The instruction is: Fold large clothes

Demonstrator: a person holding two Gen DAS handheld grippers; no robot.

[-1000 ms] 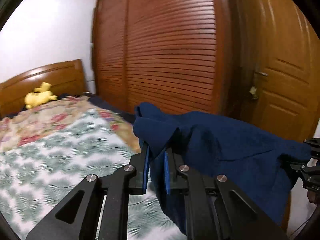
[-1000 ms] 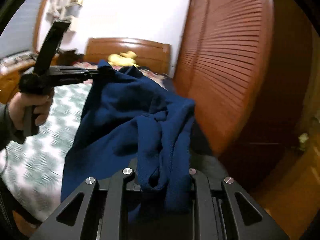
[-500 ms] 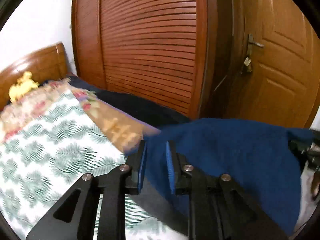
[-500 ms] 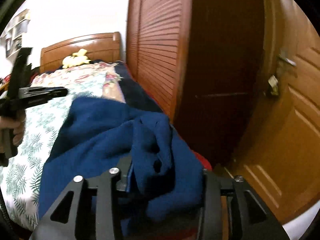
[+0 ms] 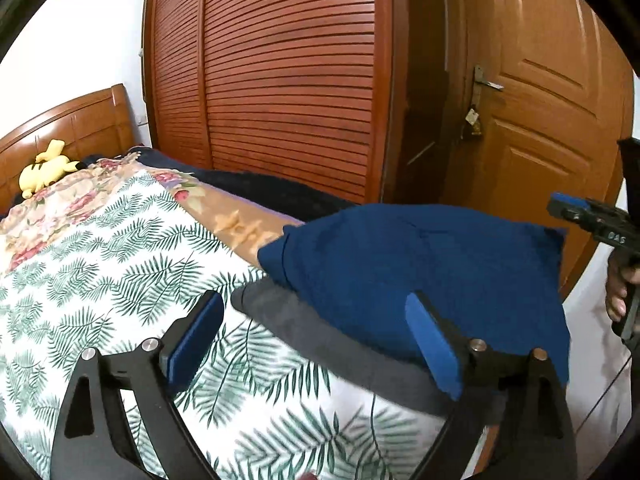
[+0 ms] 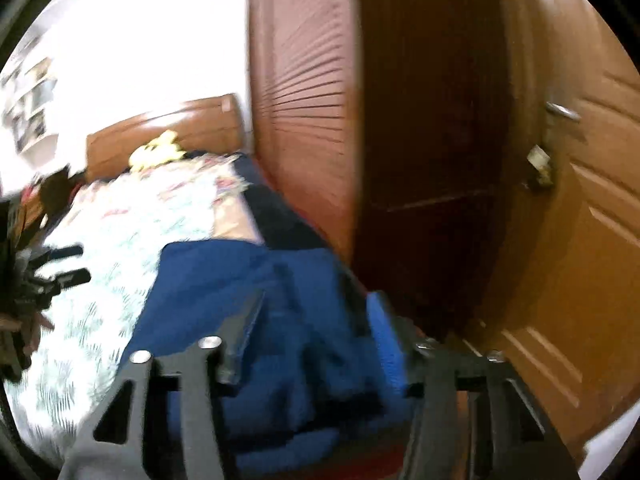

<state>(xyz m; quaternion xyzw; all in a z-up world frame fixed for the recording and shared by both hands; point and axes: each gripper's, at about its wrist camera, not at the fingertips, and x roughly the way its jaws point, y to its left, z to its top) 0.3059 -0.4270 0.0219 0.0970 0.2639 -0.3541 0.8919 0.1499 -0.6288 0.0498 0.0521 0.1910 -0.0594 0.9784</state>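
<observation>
A dark blue garment (image 5: 420, 272) lies folded on the near right corner of the bed, on top of a grey garment (image 5: 344, 344). My left gripper (image 5: 316, 332) is open and empty, its jaws wide apart just in front of the pile. My right gripper (image 6: 316, 328) is open, its jaws on either side of the blue garment (image 6: 248, 292); this view is blurred. It also shows in the left wrist view (image 5: 592, 224), held by a hand at the right edge, beside the garment.
The bed has a leaf-print cover (image 5: 100, 264) and a floral quilt (image 5: 68, 200). A yellow plush toy (image 5: 46, 170) lies by the wooden headboard (image 5: 68, 124). A louvred wardrobe (image 5: 288, 80) and a door (image 5: 552, 120) stand behind the bed.
Both grippers lowered the blue garment onto the grey one at the bed's corner, then opened and let go. One second ago both were shut on it in the air.
</observation>
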